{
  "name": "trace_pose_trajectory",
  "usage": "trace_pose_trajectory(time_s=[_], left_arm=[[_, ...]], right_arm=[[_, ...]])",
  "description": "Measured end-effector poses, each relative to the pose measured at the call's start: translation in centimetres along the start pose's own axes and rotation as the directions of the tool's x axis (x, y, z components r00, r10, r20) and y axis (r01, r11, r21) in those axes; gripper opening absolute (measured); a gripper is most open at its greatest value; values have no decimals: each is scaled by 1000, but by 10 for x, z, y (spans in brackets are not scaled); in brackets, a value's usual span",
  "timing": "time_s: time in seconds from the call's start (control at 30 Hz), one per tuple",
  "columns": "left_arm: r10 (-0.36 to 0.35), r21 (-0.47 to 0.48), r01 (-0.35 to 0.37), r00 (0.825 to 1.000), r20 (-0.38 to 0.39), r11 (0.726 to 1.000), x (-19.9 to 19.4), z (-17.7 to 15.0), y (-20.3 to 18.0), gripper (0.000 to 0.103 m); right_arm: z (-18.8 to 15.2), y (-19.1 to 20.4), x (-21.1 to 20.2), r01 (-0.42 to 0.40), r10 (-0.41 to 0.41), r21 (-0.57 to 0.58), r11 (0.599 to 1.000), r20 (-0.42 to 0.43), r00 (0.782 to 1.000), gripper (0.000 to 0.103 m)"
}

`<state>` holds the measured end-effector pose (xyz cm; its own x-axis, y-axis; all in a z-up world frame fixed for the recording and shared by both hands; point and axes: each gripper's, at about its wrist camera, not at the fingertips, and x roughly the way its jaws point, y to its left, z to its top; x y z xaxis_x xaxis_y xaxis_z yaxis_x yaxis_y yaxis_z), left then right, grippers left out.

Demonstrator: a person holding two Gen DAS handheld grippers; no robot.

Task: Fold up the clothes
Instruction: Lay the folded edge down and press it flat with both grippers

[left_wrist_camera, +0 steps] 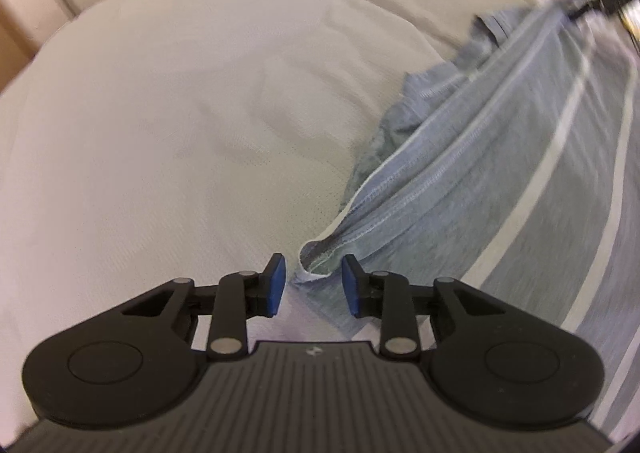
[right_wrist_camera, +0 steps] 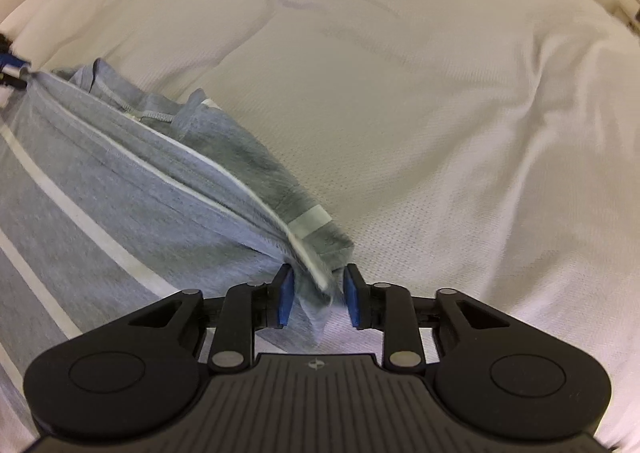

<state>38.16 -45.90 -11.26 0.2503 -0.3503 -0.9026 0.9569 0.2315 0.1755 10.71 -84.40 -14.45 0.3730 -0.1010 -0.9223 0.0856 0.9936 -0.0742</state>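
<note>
The grey-blue knit garment with white stripes (left_wrist_camera: 500, 181) lies stretched over the white bed sheet (left_wrist_camera: 180, 113), an end between the parted fingers of left gripper (left_wrist_camera: 314, 287) and right gripper (right_wrist_camera: 318, 295), neither pinching; closing likely comes next.

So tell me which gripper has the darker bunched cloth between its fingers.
The right gripper. The darker grey bunched fold of the striped garment runs into its open fingers; the left gripper has only a pale stitched corner there.

White bed sheet (right_wrist_camera: 440, 133), grey striped garment (right_wrist_camera: 120, 193) on it
</note>
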Motion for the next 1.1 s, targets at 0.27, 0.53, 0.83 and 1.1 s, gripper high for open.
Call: trace_pose_trajectory(time_s=[0.27, 0.53, 0.83, 1.1], left_arm=[[38, -225, -28, 999, 38, 974, 0, 0, 28, 27], [60, -200, -49, 997, 48, 979, -16, -6, 31, 28], [36, 100, -37, 999, 12, 994, -1, -9, -10, 28], [-50, 6, 50, 998, 37, 999, 5, 3, 10, 4]], right_arm=[[-10, 13, 5, 53, -56, -180, 982, -7, 998, 40], [12, -24, -9, 80, -87, 86, 993, 82, 993, 40], [13, -2, -1, 81, -79, -67, 994, 45, 996, 52], [23, -18, 3, 48, -49, 13, 999, 44, 998, 41]])
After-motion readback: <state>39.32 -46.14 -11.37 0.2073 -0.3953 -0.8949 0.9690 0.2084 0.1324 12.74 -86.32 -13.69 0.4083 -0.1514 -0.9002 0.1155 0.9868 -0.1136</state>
